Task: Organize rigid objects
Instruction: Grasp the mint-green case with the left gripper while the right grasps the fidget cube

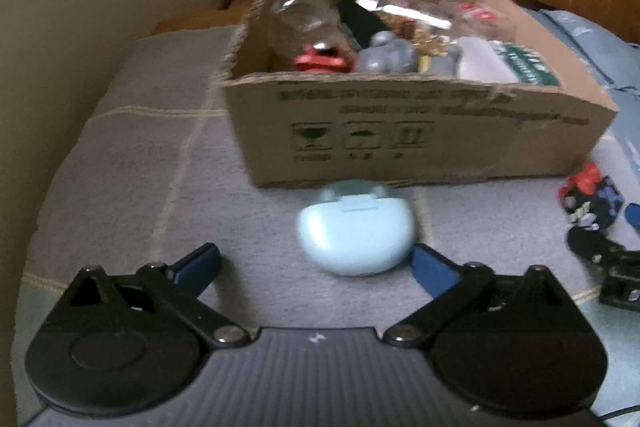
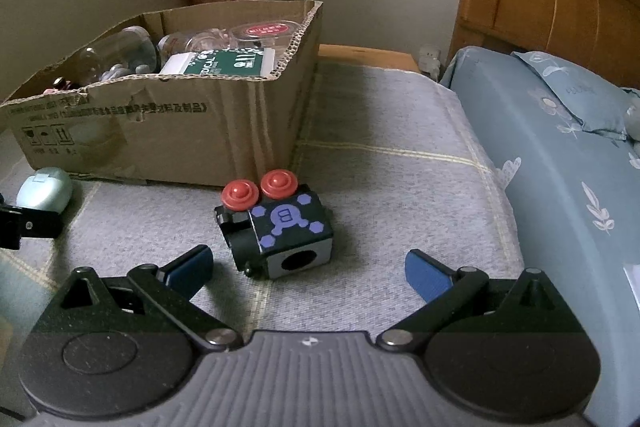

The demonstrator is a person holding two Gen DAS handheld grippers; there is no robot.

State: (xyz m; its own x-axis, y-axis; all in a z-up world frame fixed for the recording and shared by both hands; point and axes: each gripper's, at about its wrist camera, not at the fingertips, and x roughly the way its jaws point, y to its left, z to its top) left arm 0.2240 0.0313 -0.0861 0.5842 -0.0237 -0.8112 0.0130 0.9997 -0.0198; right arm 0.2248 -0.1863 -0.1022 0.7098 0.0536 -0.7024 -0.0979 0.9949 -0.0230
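left gripper (image 1: 316, 269): wide, case (image 1: 356, 227) between fingers, by box (image 1: 400, 131) | right gripper (image 2: 308, 273): wide, nearing cube (image 2: 280, 227) on bed (image 2: 380, 163)

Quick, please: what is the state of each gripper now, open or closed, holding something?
Left gripper: open, holding nothing; light blue case lies between its fingers.
Right gripper: open, holding nothing; black cube toy just ahead.

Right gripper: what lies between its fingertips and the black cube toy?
Only bare grey blanket separates the open right gripper from the toy, per the right wrist view.
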